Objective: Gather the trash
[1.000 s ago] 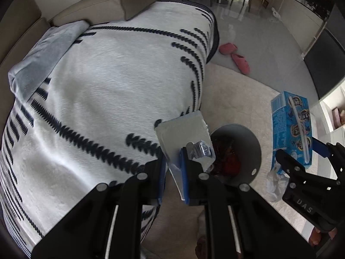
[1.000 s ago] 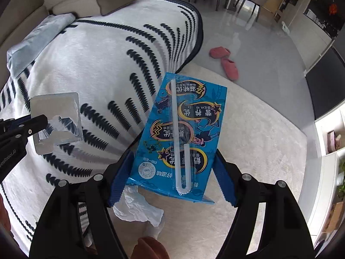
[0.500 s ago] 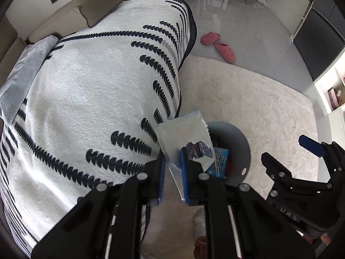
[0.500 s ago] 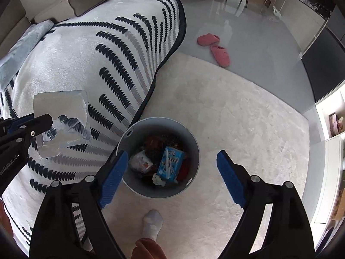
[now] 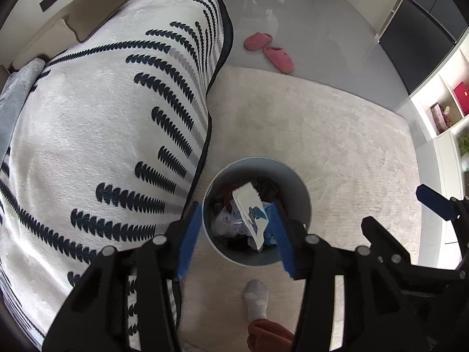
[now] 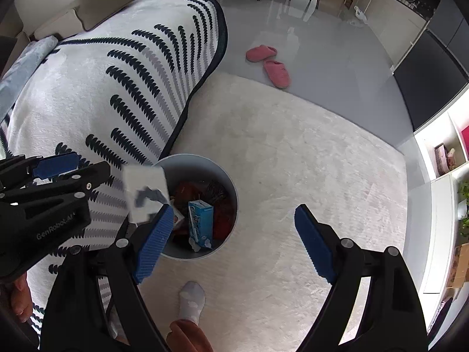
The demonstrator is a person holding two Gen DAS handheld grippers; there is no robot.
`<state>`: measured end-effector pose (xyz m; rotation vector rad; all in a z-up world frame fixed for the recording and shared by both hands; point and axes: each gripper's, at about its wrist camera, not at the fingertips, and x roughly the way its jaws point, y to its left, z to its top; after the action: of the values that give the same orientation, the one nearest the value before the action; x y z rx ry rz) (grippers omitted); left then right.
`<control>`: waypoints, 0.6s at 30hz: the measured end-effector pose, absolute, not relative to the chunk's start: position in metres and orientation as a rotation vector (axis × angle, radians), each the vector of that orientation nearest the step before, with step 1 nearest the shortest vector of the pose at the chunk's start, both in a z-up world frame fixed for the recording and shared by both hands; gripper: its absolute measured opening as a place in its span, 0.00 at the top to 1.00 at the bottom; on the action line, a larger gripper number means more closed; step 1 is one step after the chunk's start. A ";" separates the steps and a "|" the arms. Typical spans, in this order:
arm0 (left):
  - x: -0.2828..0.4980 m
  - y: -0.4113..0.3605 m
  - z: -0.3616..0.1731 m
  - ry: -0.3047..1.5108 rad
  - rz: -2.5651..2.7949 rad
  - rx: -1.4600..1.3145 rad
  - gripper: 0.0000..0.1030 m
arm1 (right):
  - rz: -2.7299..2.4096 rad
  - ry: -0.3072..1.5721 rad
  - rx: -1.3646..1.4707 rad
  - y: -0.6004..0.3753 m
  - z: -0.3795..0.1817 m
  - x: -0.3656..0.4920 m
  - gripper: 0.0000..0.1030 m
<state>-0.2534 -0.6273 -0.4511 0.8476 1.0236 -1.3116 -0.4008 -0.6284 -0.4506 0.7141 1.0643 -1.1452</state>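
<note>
A grey round trash bin (image 5: 304, 202) (image 6: 193, 162) stands on the cream rug beside the sofa, with several pieces of trash inside. My left gripper (image 5: 234, 234) is open right above the bin. A clear plastic wrapper (image 5: 249, 209) (image 6: 145, 193) is loose in the air between its jaws, over the bin's left rim. A blue milk carton (image 6: 200, 224) lies inside the bin. My right gripper (image 6: 234, 240) is open and empty, above the bin's right side.
A sofa under a white blanket with dark leaf stripes (image 5: 102, 135) fills the left. Two pink slippers (image 5: 269, 50) lie on the grey floor beyond the rug (image 6: 293, 152). My socked foot (image 5: 256, 299) is just before the bin. White shelves (image 5: 439, 102) are at right.
My right gripper opened and dropped the blue carton into the bin. My left gripper then moved over the bin and opened, letting go of the clear wrapper.
</note>
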 end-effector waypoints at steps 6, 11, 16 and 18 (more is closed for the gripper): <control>-0.252 -0.622 -0.441 1.009 -1.306 0.839 0.50 | -1.135 1.059 0.690 -0.623 -0.440 -0.401 0.21; -0.226 -0.602 -0.423 1.011 -1.267 0.806 0.50 | -1.106 1.045 0.670 -0.618 -0.420 -0.388 0.21; -0.184 -0.567 -0.391 1.010 -1.188 0.755 0.50 | -1.039 1.043 0.642 -0.607 -0.386 -0.363 0.21; -0.165 -0.548 -0.377 1.015 -1.146 0.729 0.50 | -1.003 1.046 0.613 -0.600 -0.369 -0.347 0.21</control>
<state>-0.1646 -0.5483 -0.3765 0.7288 1.0154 -1.1458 -0.3471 -0.5996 -0.3692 0.6131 1.0464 -1.0028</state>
